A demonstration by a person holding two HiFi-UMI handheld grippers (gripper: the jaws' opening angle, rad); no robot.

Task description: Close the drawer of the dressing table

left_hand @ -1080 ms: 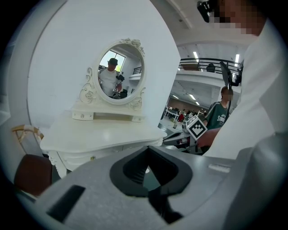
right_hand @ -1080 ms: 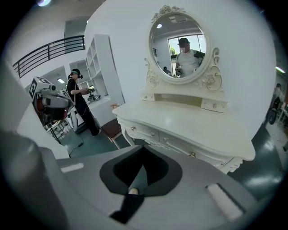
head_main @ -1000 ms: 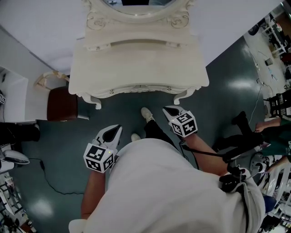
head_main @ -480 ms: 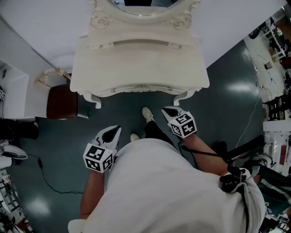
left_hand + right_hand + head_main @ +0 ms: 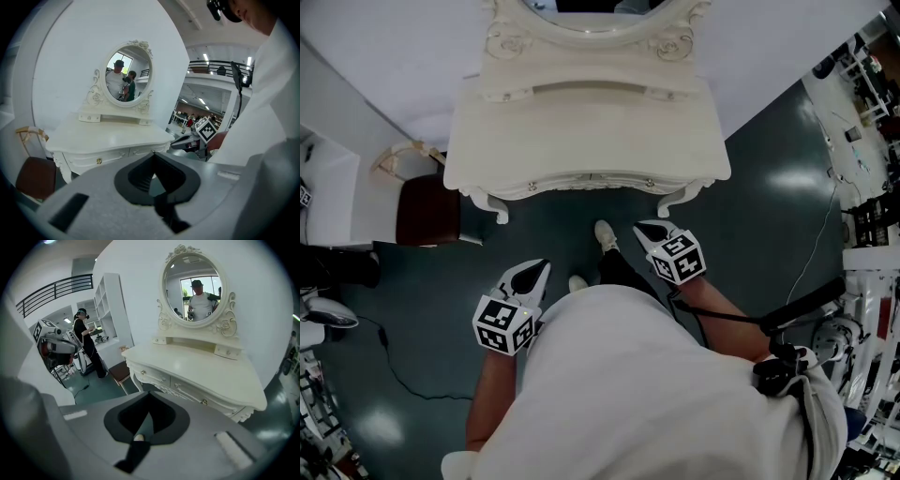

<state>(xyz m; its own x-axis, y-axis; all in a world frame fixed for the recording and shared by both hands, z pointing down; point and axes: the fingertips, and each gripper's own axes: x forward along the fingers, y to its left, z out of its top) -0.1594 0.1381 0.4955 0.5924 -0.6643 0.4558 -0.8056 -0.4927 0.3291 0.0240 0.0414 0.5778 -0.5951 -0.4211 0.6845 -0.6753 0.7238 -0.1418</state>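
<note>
Well, the drawers (image 5: 153, 376) sit flush in the front of the dressing table (image 5: 581, 131), just under its front edge, and neither one sticks out. The knobs and handles line up along that curved front. An oval mirror (image 5: 193, 287) stands at the back edge of the table, against the white wall. A brown-seated chair (image 5: 427, 211) is beside the table's left corner.

You stand on the dark floor (image 5: 769, 187) facing the table, apart from it, with one white shoe (image 5: 603, 234) pointing at its front. You hold your left gripper (image 5: 544, 265) low by your waist, well short of the table, and its jaws are clenched tip to tip on nothing. Your right gripper (image 5: 645, 226) is nearer, close to the table's right front leg yet touching nothing. Its jaws are also pressed together and empty. Both grippers point toward the table's front and slope downward.
</note>
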